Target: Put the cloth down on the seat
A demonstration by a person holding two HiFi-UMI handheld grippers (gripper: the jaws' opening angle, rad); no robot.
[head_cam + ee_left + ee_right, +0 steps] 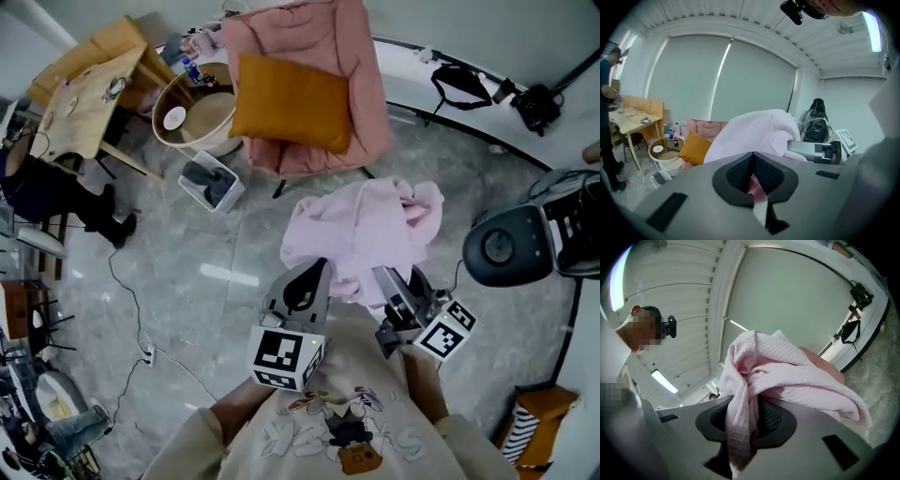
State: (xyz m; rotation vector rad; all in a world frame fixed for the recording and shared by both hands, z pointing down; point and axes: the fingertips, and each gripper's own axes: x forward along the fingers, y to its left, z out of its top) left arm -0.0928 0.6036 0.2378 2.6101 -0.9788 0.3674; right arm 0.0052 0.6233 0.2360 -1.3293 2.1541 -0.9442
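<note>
- Cloth is hanging bunched in the air at the centre of the head view, above the floor, and is not touching the seat.
- Left tongs are pinching a thin fold of it. In the left gripper view the jaws are pressing almost together, with a pink strip showing between them.
- Right tongs are gripping a thicker bundle. In the right gripper view the fabric is running down between the jaws, which are standing partly apart around it.
- Seat is standing at the upper middle of the head view, well apart from the cloth. A cushion is leaning against its back and covering much of the sitting surface.
- Judging from this, the pick-up is done and the carry is under way. Nothing but the cushion is lying on the seat.
- Remaining work, as I am judging it: bringing both tongs over the seat, lowering the cloth onto it beside or over the cushion, and spreading both pairs of jaws to let go.
</note>
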